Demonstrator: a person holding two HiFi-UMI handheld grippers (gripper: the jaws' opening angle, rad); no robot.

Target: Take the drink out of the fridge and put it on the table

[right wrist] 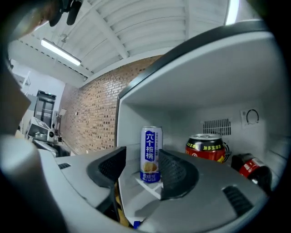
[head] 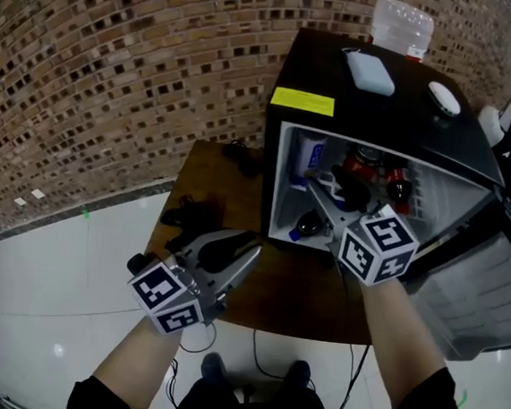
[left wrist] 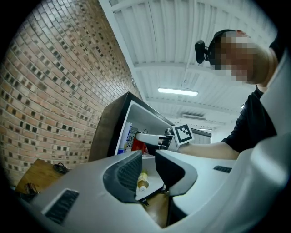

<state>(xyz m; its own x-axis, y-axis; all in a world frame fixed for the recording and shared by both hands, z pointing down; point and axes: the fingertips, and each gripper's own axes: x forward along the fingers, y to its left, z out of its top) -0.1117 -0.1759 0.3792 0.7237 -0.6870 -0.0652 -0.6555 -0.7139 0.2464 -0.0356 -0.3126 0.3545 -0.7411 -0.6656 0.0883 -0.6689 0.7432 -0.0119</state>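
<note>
A black mini fridge stands open on the wooden table. On its upper shelf are a tall blue-and-white can, a red can and a dark bottle. My right gripper reaches into the fridge. In the right gripper view it is open, and the blue-and-white can stands a little beyond the fingertips, untouched. The red can is to its right. My left gripper hovers over the table left of the fridge, open and empty. A small yellow bottle lies on the lower shelf.
The fridge door hangs open at the right. On the fridge top lie a pale flat pad, a white oval object and a clear container. Black cables lie on the table's left part. A brick wall stands behind.
</note>
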